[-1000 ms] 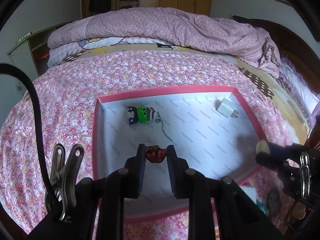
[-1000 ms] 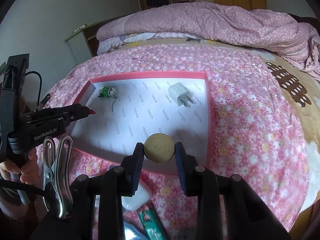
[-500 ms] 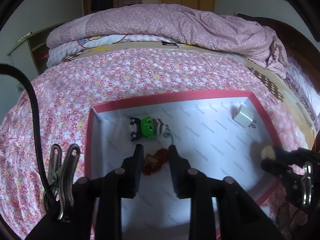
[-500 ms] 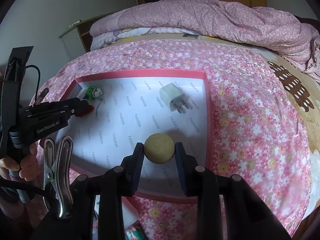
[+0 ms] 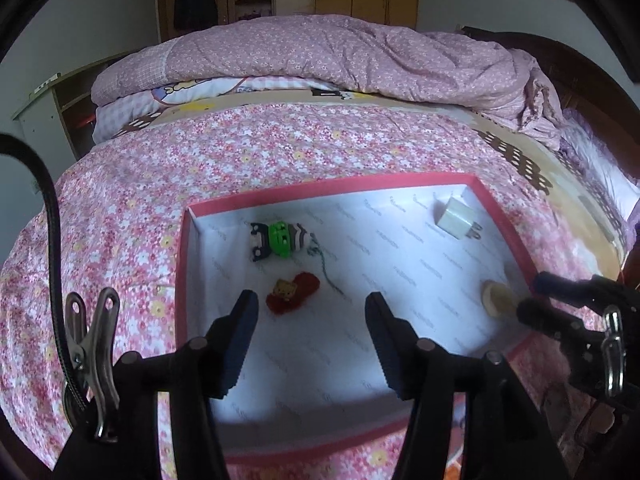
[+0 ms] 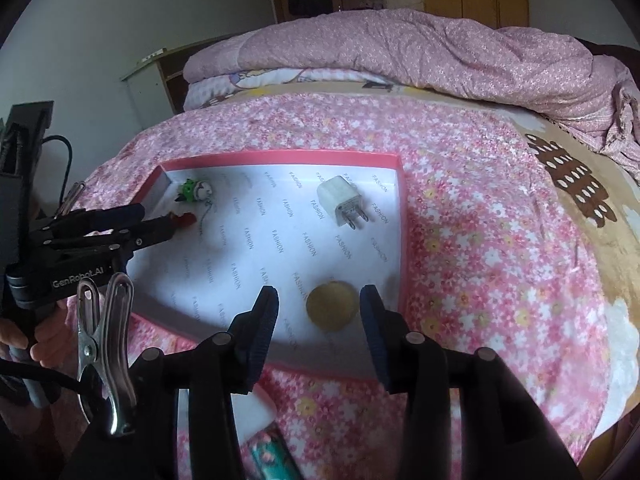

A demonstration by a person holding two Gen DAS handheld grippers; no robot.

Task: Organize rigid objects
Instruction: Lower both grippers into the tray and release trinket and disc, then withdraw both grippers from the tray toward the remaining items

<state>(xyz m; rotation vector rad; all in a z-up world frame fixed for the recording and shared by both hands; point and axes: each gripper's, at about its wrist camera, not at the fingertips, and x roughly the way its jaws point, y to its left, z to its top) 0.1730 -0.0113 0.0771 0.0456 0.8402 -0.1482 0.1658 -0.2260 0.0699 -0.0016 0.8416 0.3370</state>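
Left wrist view: left gripper [image 5: 307,322] jaws just opened, red charm [image 5: 292,292] released ahead in box [image 5: 182,264]. Right gripper [image 6: 319,320] likewise parting, wooden disc [image 6: 331,308] loose between; two items seen outside still.

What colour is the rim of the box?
The box rim is pinkish red; the right wrist view shows it best.

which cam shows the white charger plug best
The right wrist view. There the white charger plug lies in plain sight in the pink-rimmed box, its metal prongs and faces clearly shown. In the left wrist view it sits small in the box's far right corner, prongs barely visible.
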